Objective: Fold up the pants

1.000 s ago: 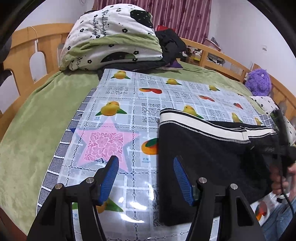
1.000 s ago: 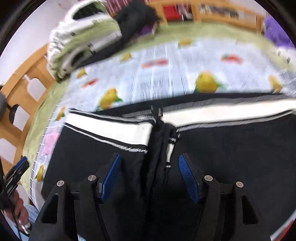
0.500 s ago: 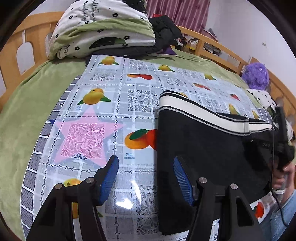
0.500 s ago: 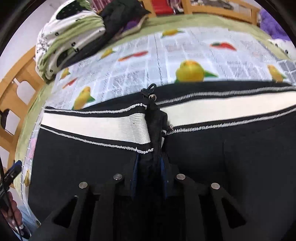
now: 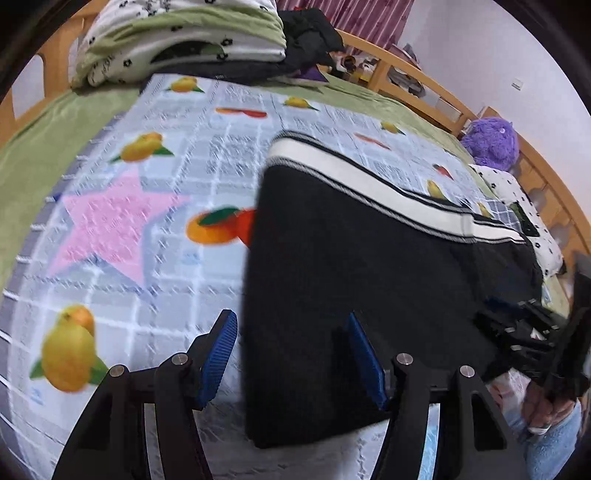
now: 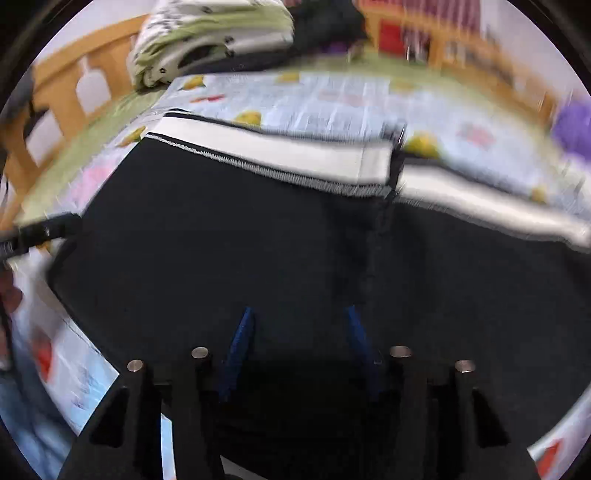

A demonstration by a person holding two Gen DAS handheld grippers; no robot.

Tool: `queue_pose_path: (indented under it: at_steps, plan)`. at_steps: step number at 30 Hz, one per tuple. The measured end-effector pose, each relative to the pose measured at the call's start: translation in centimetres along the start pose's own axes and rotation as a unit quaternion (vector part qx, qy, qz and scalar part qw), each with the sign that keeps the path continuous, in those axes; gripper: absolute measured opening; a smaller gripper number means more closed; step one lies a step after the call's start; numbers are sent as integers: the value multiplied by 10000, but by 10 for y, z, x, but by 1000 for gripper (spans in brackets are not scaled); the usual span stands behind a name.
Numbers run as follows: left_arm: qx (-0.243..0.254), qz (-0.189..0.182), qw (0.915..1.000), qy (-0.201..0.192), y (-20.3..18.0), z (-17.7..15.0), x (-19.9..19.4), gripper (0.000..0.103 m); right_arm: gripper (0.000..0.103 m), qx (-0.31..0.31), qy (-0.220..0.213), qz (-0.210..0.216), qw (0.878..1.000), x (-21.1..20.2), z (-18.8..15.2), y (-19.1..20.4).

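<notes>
Black pants [image 5: 354, 273] with a white striped waistband [image 5: 369, 184] lie folded on a fruit-print cloth [image 5: 147, 184] spread over the bed. My left gripper [image 5: 291, 350] is open, its fingers astride the left edge of the pants near the front. My right gripper [image 6: 299, 343] is open over the black fabric [image 6: 240, 236], just below the waistband [image 6: 266, 147]; this view is blurred. The right gripper also shows at the far right of the left wrist view [image 5: 535, 332].
A stack of folded bedding [image 5: 184, 40] and dark clothes [image 5: 314, 33] lie at the head of the bed. A purple plush toy [image 5: 491, 144] sits at the right by the wooden rail [image 5: 413, 74]. Green sheet [image 5: 37, 147] borders the cloth.
My right gripper shut on the pants' fly half a second ago, then opened and moved to the left and back. My left gripper moved forward along the pants' left edge, staying open.
</notes>
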State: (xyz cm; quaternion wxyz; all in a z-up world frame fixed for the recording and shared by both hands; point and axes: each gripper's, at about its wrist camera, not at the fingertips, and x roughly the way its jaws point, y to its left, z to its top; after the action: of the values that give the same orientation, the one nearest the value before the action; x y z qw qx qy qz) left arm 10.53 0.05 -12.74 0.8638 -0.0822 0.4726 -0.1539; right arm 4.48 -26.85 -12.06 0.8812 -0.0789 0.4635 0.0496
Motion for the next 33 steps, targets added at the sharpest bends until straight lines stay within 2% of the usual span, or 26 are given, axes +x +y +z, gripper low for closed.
queue_pose_path:
  at_steps: [2, 4, 6, 7, 10, 12, 14, 18, 19, 20, 21, 23, 24, 25, 27, 30, 33]
  plan:
    - [-4, -39, 10000, -5, 2, -4, 0, 60, 48, 185, -493, 154, 9985, -34, -10, -16]
    - [17, -77, 10000, 43, 5, -8, 1, 60, 63, 510, -852, 125, 9950, -62, -26, -39]
    - [-55, -15, 9999, 142, 9, -8, 4, 60, 74, 1183, -1188, 93, 9858, -83, -57, -77]
    - [-105, -82, 9998, 171, 11, -8, 5, 60, 74, 1609, -1228, 104, 9792, -86, -74, -96]
    - [-163, -130, 9996, 205, 13, -3, 9, 59, 73, 2739, -897, 190, 9574, -78, -115, -138]
    - [-81, -115, 9997, 189, 11, 2, 14, 59, 72, 3258, -597, 308, 9430, -73, -134, -160]
    - [-90, -119, 9997, 169, 11, 6, 21, 59, 72, 3453, -467, 317, 9368, -65, -140, -170]
    - [-280, -350, 9990, 69, 17, 16, 31, 57, 72, 3742, -638, 849, 9213, -46, -133, -179]
    - [-301, -380, 9988, 80, 17, 19, 34, 54, 72, 3797, -683, 1021, 9169, -42, -129, -180]
    - [-299, -393, 9987, 97, 17, 21, 36, 45, 72, 3891, -701, 1182, 9109, -36, -124, -180]
    - [-297, -380, 9988, 127, 16, 25, 39, 42, 71, 3962, -708, 1273, 9065, -31, -120, -180]
    - [-496, -403, 9977, 216, 16, 29, 44, 32, 62, 4126, -635, 1362, 8984, -13, -110, -181]
    - [-596, -446, 9970, 228, 17, 30, 44, 28, 43, 4165, -557, 1380, 8969, -9, -107, -182]
    - [-708, -605, 9954, 225, 17, 31, 42, 19, 21, 4212, -426, 1386, 8953, 0, -102, -181]
    - [-764, -675, 9947, 142, 17, 34, 36, 13, 15, 4273, -390, 1224, 8949, 5, -93, -178]
    - [-708, -769, 9943, -208, 19, 46, 11, 12, 13, 3997, -473, 844, 9115, -13, -72, -160]
    - [-760, -742, 9927, -576, 43, 58, -24, 11, 11, 3777, -601, 1000, 9185, -34, -45, -135]
